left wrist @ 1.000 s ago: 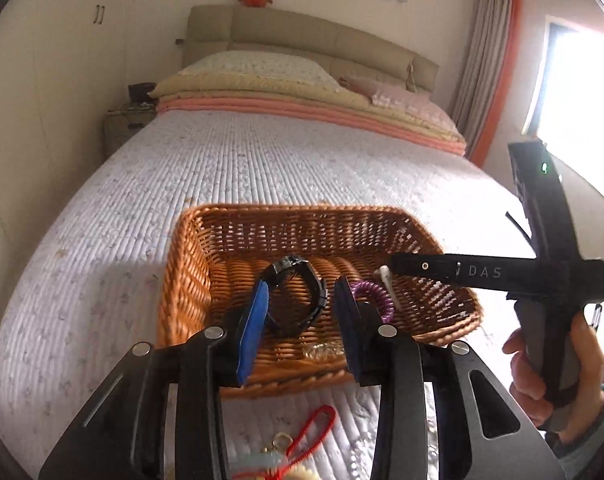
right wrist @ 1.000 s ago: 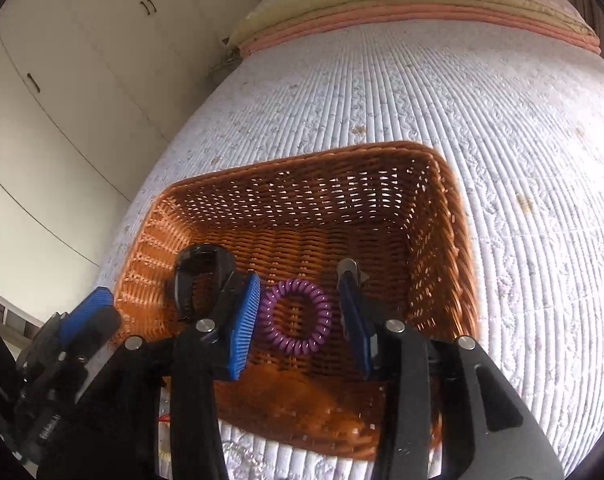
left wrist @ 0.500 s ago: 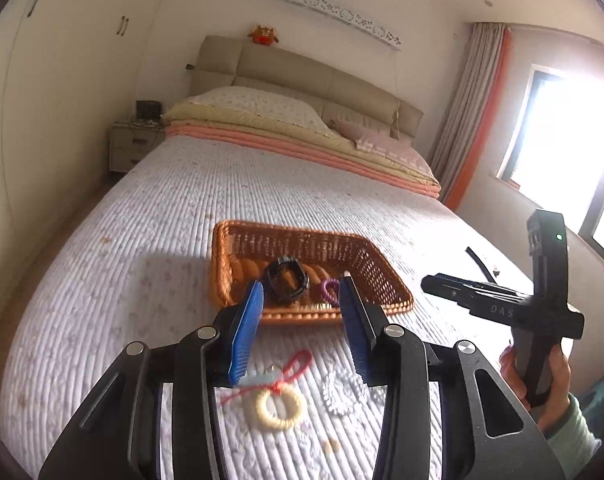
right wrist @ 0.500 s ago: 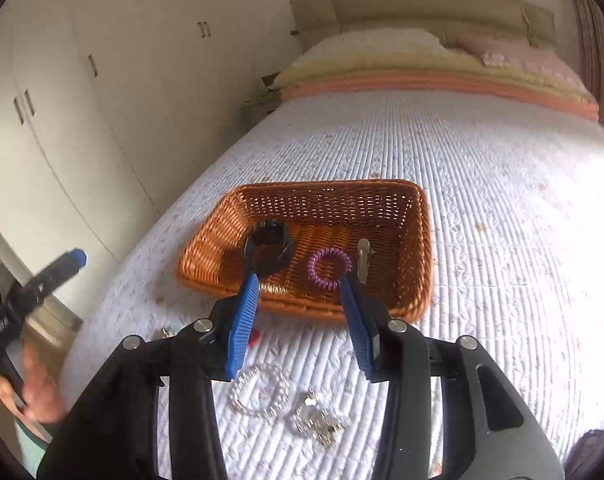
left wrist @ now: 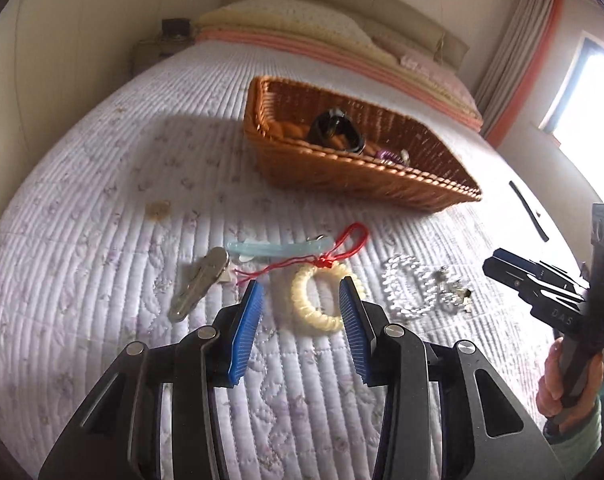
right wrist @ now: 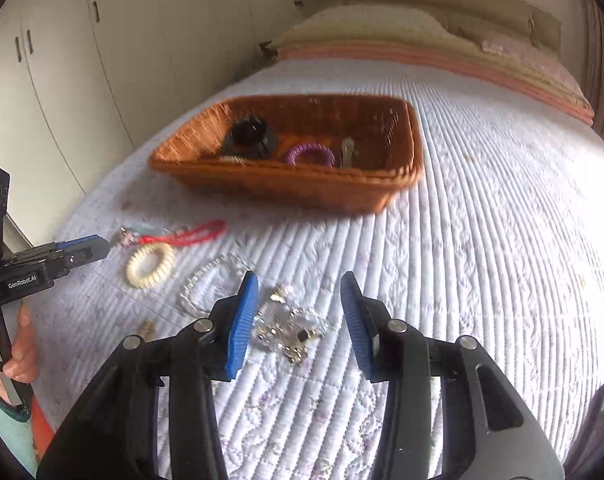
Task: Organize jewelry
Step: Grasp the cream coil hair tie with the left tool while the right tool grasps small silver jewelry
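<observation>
The left gripper (left wrist: pixel 301 292) has its jaws apart over a cream coil bracelet (left wrist: pixel 316 300) lying between them on the bed (left wrist: pixel 102 240). The right gripper (right wrist: pixel 299 294), jaws likewise apart and empty, frames a silvery tangle (right wrist: pixel 290 330), perhaps earrings, with the wicker basket (right wrist: pixel 302 188) well beyond.

Both claws: black frames w/ silver screws, blue ribbed pads (left wrist: pixel 246 332); "GenRobot.AI" marking; teal sleeve (right wrist: pixel 2 432).

- Woven orange wicker basket (right wrist: pixel 286 188) on the quilted bed, holding a black watch (right wrist: pixel 248 134), purple coil hair tie (right wrist: pixel 310 154) and silver clip (right wrist: pixel 347 151).
- Cream beaded bracelet (left wrist: pixel 314 300) with red cord (left wrist: pixel 342 246), clear crystal bracelet (left wrist: pixel 406 288), silver earrings (right wrist: pixel 290 330), pale blue hair clip (left wrist: pixel 278 249), silver hair clip (left wrist: pixel 198 282), all loose on the quilt.
</observation>
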`<state>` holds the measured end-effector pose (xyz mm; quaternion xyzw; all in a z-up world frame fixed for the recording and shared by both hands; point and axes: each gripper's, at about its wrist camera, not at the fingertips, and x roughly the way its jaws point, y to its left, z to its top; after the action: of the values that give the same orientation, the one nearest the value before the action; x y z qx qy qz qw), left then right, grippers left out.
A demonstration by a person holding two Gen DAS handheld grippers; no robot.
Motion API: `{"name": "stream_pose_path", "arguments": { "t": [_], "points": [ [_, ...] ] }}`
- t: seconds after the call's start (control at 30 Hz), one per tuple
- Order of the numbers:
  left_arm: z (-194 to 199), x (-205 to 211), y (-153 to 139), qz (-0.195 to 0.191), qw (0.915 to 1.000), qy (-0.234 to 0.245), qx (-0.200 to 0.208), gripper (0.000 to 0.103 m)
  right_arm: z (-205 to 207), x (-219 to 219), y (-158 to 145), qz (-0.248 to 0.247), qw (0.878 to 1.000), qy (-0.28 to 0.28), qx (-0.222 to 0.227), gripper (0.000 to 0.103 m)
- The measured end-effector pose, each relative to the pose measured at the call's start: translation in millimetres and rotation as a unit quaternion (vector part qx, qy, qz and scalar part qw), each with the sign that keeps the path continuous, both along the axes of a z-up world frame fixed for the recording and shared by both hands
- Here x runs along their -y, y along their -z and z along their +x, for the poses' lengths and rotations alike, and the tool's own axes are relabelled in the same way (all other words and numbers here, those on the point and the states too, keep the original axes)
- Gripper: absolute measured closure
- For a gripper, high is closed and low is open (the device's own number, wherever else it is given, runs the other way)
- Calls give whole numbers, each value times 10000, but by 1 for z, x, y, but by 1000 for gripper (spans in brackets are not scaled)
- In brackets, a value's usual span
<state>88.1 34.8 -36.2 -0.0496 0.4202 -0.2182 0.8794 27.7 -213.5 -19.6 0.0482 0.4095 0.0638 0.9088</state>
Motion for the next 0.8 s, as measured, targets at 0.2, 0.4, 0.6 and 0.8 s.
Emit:
{"name": "stream_pose_path", "arguments": {
  "t": [0.2, 0.4, 0.6, 0.8],
  "points": [
    [16, 11, 18, 340, 9993, -108, -115, 64, 13, 1, 28, 7, 9993, -50, -370, 63],
    [14, 18, 24, 626, 9978, -184, -89, 65, 14, -9, 44, -211, 9987, -129, -436, 63],
    [11, 23, 24, 833, 9961, -282, 16, 76, 6, -17, 45, -518, 9980, -78, -342, 86],
    [4, 20, 23, 725, 9969, -278, 87, 94, -10, -9, 35, -307, 9994, 1, -154, 91]
  ]
}}
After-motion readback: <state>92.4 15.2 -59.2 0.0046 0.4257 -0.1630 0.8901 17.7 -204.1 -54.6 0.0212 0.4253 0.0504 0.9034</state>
